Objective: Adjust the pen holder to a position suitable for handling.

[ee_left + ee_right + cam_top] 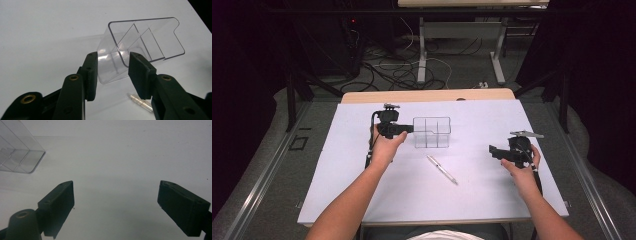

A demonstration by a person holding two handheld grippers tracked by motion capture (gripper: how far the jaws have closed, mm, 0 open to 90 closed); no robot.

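Steadying item one: clear plastic organiser (pixel 432 132), three compartments, upright on the white surface (pixel 362 190) a little behind its middle. The left claw (pixel 410 128) is at the organiser's left end wall; in the left gripper view its jaws stand either side of that wall's near corner (pixel 112 67), parted slightly wider than the plastic. Contact cannot be confirmed through the transparent wall, so the claw is listed as open, probably about to brace the box so it does not slide.

Item two: silver pen (pixel 442 169), lying flat and diagonal just in front of the organiser, apart from it, between the two hands. Likely awaiting pickup and placement in a compartment.

Item three: right claw (pixel 492 150), jaws spread wide, empty, held above the surface to the right of the pen and near it, pointing toward it; organiser corner (pixel 22 155) ahead at upper left in its own view.
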